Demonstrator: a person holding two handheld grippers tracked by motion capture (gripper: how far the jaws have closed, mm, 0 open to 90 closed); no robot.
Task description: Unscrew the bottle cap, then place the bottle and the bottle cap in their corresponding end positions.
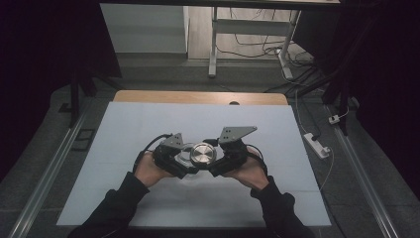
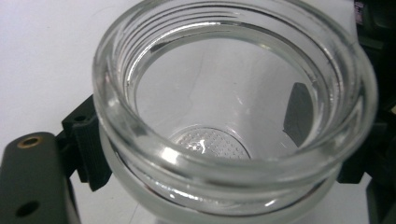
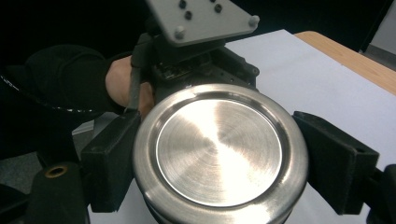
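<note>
We note a clear glass jar (image 2: 233, 154) with a dotted base pattern, a brushed silver lid (image 3: 219, 151) (fine concentric rings), black grippers (image 1: 198, 161), a white sheet (image 1: 148, 129) over tan table (image 1: 148, 96).

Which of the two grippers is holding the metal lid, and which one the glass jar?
The right gripper clamps the round metal lid by its rim. The left gripper grips the clear glass jar below its open threaded mouth.
</note>
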